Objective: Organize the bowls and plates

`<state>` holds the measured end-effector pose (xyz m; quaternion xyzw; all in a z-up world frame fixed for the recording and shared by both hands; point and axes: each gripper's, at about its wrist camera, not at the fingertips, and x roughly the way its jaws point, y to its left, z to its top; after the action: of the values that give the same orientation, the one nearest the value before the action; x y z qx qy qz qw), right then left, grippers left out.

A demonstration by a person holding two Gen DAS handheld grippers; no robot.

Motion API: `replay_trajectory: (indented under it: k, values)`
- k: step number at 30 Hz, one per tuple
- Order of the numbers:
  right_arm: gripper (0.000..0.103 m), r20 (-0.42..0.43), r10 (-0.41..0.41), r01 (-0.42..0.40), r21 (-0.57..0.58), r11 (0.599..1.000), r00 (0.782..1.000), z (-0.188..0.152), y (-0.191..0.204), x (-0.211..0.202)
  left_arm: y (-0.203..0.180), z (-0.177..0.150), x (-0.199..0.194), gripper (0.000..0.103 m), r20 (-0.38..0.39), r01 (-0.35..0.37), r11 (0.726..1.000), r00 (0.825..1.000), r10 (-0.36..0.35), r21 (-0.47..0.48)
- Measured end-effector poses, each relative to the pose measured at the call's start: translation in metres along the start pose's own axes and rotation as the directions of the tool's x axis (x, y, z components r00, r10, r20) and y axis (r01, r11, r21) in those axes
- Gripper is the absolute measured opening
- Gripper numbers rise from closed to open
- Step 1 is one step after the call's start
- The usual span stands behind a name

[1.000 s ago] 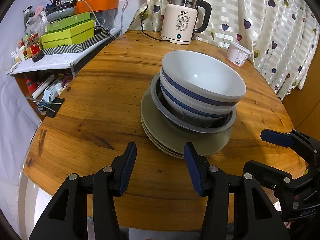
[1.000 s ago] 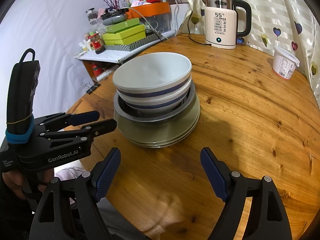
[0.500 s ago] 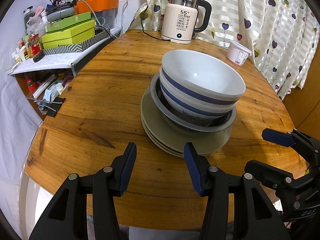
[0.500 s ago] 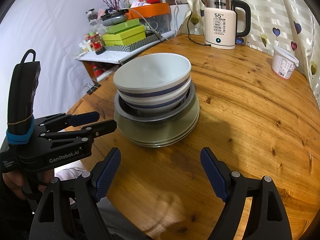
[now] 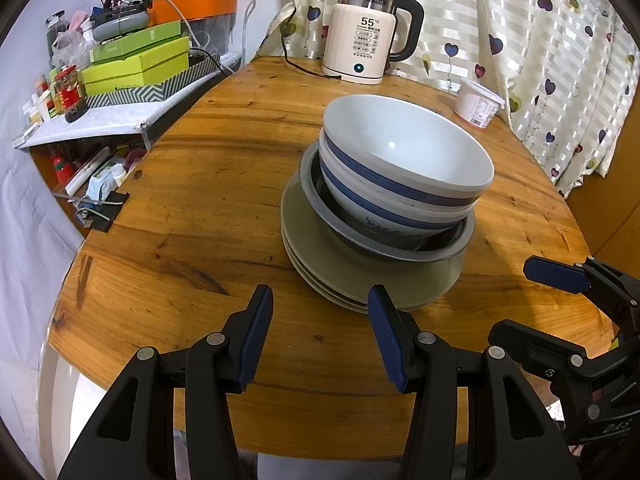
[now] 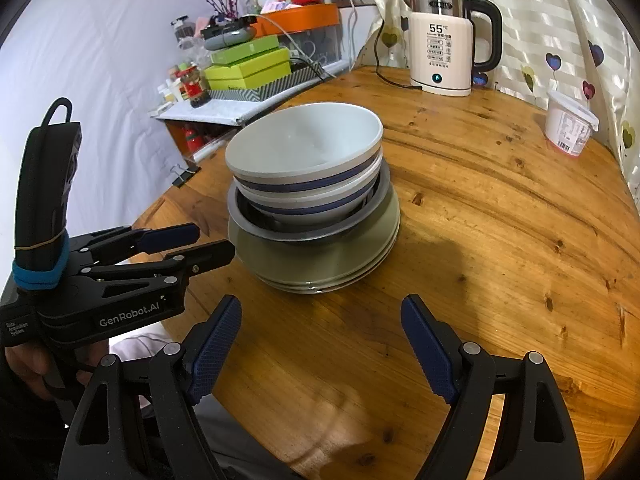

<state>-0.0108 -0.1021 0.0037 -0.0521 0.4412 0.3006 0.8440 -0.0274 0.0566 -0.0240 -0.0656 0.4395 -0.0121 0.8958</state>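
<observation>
One stack stands mid-table: grey-green plates [image 5: 340,272] [image 6: 320,268] at the bottom, a grey-rimmed dark bowl [image 5: 448,246] [image 6: 308,232] on them, then two white bowls with blue bands [image 5: 404,160] [image 6: 304,148] nested on top. My left gripper [image 5: 320,316] hovers open just short of the plates' near edge, nothing between its blue pads. It also shows at the left of the right wrist view as the left gripper [image 6: 200,240], beside the stack. My right gripper [image 6: 322,328] is open wider, in front of the stack and apart from it.
A cream electric kettle [image 5: 366,36] with its cord stands at the table's far edge. A white plastic tub [image 5: 478,102] sits near the heart-print curtain. A cluttered shelf with green boxes [image 5: 136,64] borders the round wooden table [image 5: 200,184] on the left.
</observation>
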Motion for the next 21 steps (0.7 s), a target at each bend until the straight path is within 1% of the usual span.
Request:
replay_trajectory:
  k: [21]
  values:
    - [0.083,0.008,0.001,-0.001,0.000,1.000,1.000,-0.0018,0.0003,-0.0046,-0.0001,0.0001,-0.0005,0.051,-0.006,-0.005,1.000,1.000,0.005,0.006]
